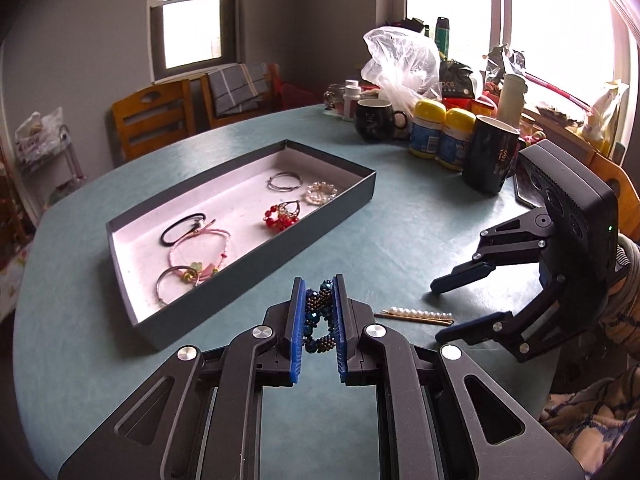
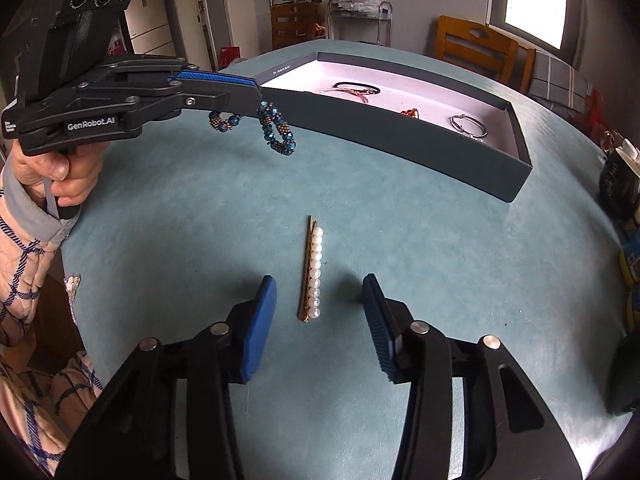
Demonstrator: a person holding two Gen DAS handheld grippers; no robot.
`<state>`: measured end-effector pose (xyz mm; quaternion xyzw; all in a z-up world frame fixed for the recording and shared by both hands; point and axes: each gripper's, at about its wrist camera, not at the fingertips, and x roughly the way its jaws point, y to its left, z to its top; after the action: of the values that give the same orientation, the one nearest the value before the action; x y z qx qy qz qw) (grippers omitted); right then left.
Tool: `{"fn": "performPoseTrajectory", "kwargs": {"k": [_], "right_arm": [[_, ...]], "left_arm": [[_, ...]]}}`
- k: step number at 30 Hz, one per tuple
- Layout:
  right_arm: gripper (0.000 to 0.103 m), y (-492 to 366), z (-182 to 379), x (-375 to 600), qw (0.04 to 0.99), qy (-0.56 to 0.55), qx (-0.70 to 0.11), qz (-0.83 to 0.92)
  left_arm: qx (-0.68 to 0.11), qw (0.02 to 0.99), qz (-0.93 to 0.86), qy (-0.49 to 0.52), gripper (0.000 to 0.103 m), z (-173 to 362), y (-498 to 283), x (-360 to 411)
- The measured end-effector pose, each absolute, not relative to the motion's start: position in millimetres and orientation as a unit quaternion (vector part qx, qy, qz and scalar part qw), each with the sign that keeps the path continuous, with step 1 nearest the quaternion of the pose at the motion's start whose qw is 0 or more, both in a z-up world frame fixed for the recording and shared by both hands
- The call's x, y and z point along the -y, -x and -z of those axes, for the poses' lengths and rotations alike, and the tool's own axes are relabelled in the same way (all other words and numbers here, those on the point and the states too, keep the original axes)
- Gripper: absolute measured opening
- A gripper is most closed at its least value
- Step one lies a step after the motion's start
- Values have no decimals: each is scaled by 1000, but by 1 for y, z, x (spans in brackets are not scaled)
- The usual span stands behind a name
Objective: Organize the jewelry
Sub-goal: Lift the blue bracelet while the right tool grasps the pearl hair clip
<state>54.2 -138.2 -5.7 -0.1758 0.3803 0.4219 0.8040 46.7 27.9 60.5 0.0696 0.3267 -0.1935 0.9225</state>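
Over the table: my left gripper (image 1: 317, 322) hangs above the teal cloth (image 2: 200, 216), just short of the near wall of the dark box (image 1: 256, 276), and my right gripper (image 2: 319, 322) sits low over the pearl hair clip (image 2: 313, 276).

Already in the box: a black hair tie (image 1: 182, 227), a pink cord bracelet (image 1: 200, 250), a silver bangle with a green charm (image 1: 176, 282), red bead earrings (image 1: 282, 216), silver hoops (image 1: 285, 181) and a pearl ring piece (image 1: 321, 193) lie on the white lining.

Left to do: by my judgement two pieces remain outside, the blue beaded bracelet (image 2: 276, 130) I carry and the pearl hair clip on the cloth; I see no other loose jewelry, though the clutter of mugs and bottles (image 1: 440, 136) at the far edge could hide some.

Left tongs: clenched nearly together on the blue beaded bracelet, which is pinched between the blue pads (image 1: 295, 320); from the right wrist view its loops dangle free below the fingers, clear of the cloth and not yet over the box.

Right tongs: released and spread wide, holding nothing; the pearl hair clip lies lengthwise in the gap between the fingers, touching neither pad as far as I can see.

Progress: most of the sorting looks done; I judge this to be the carry of the second-to-last piece.
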Motion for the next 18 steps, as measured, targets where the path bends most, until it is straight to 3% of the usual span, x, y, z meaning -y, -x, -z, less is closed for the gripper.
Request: {"fn": "performPoseTrajectory", "kwargs": {"k": [8, 18], "right_arm": [[11, -45, 6, 133, 796, 182, -371, -441], [8, -52, -7, 157, 824, 132, -351, -425]], "left_arm": [[-332, 922, 192, -58, 14, -55, -42, -35], [-335, 917, 203, -67, 14, -53, -40, -24]]}}
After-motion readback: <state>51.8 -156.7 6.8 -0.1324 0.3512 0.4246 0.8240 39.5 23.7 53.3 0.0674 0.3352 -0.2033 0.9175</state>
